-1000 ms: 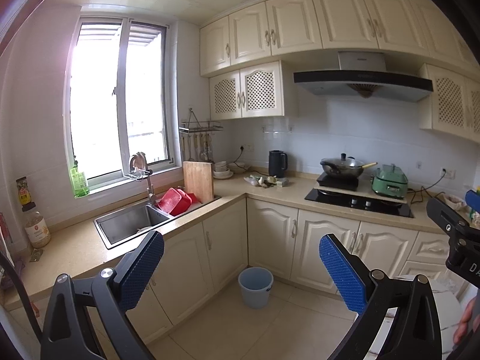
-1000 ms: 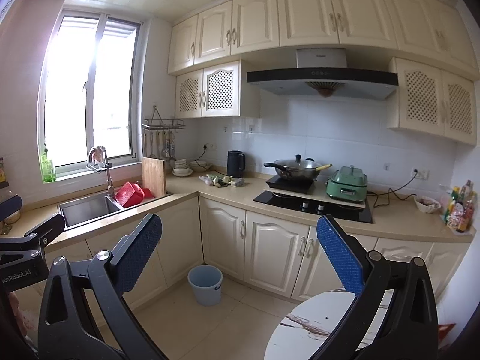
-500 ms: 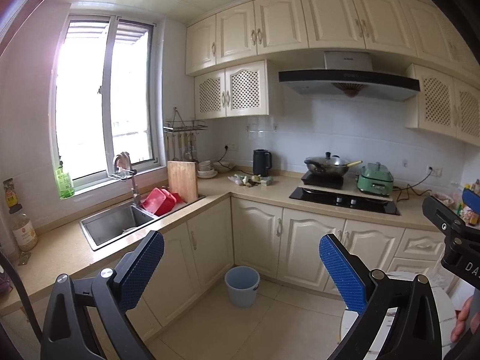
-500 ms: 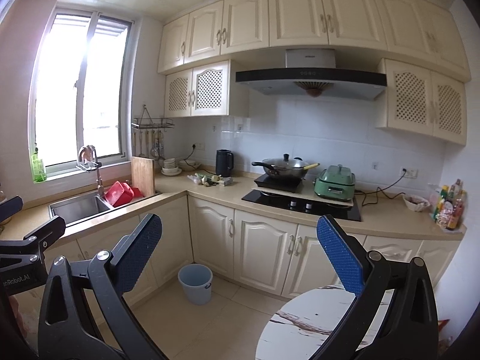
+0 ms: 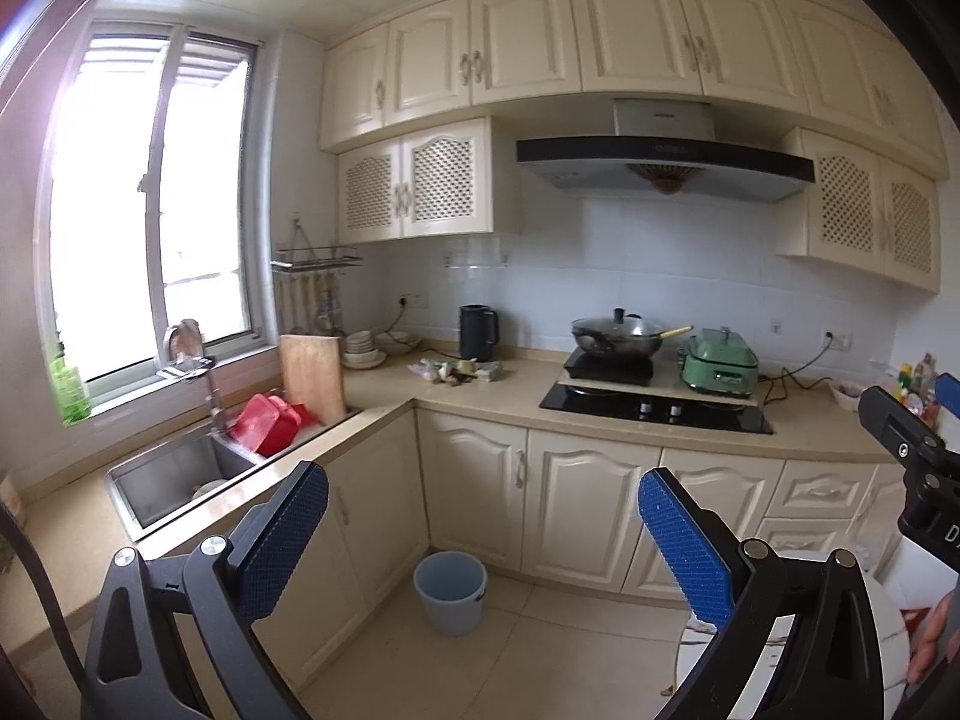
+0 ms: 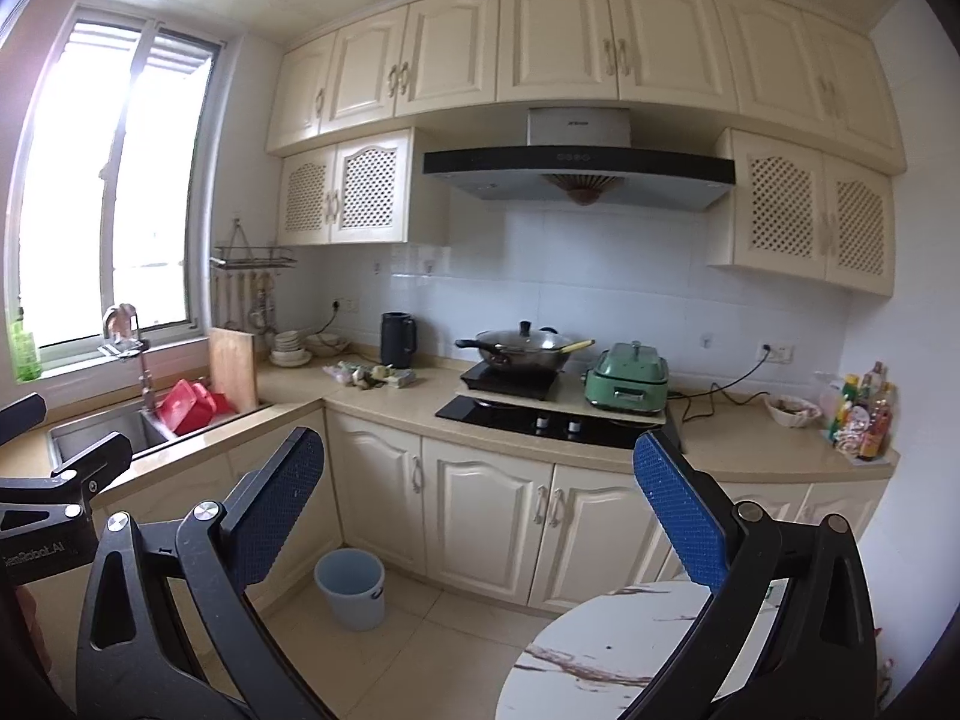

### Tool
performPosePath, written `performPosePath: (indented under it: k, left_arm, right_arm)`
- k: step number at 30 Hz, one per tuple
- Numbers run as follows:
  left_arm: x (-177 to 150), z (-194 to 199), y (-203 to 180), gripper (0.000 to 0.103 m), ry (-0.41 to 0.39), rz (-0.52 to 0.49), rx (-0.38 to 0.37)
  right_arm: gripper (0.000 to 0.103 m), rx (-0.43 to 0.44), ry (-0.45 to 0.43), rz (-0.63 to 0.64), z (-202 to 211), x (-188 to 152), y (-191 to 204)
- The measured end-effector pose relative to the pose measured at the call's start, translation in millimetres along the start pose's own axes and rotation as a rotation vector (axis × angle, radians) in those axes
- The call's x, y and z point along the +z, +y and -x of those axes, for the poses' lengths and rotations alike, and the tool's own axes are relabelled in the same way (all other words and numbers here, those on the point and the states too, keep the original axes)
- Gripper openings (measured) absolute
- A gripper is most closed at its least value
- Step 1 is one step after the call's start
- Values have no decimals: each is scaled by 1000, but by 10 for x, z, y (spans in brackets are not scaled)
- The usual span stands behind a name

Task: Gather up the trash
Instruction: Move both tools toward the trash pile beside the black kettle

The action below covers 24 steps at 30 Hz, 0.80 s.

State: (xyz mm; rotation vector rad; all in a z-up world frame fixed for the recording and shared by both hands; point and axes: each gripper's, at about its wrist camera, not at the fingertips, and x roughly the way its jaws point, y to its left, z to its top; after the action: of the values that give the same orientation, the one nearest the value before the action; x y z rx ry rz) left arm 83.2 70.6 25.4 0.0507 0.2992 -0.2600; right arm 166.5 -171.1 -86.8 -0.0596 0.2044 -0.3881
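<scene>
1. The right tool (image 6: 477, 495) hangs wide apart, holding nothing, above the floor.
2. A blue bin (image 6: 351, 588) stands on the floor by the corner cabinets.
3. Scraps (image 6: 366, 373) lie on the surface (image 6: 738, 438) beside the kettle (image 6: 398, 339).
4. The left tool (image 6: 54, 468) shows at the left edge.
5. A round marble table (image 6: 606, 654) sits below.

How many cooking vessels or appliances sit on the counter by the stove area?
3: a lidded wok on the portable burner, a green electric cooker just right of it, and a black kettle left of the stove against the backsplash. Others may be hidden behind the fingers.
</scene>
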Motion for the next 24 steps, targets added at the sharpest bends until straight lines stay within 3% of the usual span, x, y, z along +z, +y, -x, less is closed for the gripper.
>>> performPosePath:
  k: [7,15,21,24]
  left_arm:
    - [477,-774,630,102,3,-34,-67]
    - [861,-1919,1237,102,54,-33,-68]
    - [1294,-3034,1185,102,103,-38,-47]
    - [1582,-3683,962,102,106,-46,-28]
  right_arm:
    - [103,-97,19,-47,-415,191,335]
    - [103,-142,49,-43,-933,331,710]
    - [103,-136,102,-43,-1600,342,877]
    - [103,-132,120,-38,-2064,350,925]
